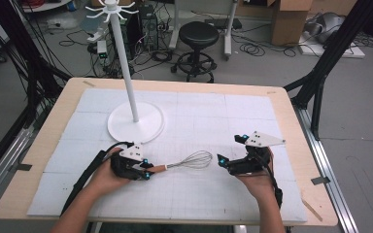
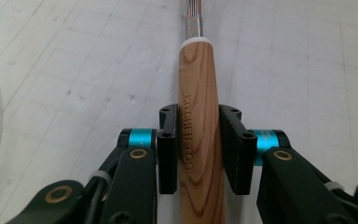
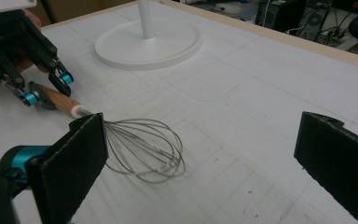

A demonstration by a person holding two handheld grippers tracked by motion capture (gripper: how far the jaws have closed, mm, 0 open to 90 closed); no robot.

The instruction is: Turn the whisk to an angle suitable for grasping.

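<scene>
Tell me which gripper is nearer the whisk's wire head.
Right. The right gripper sits open just beyond the wire head; the left gripper clamps the wooden handle at the far end.

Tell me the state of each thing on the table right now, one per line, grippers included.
Whisk: lying flat on the table, wooden handle clamped at its left end.
Left gripper: shut on the whisk handle.
Right gripper: open, holding nothing, just right of the whisk's wire end.
Hook stand: upright on its round base, nothing hanging on it.
</scene>
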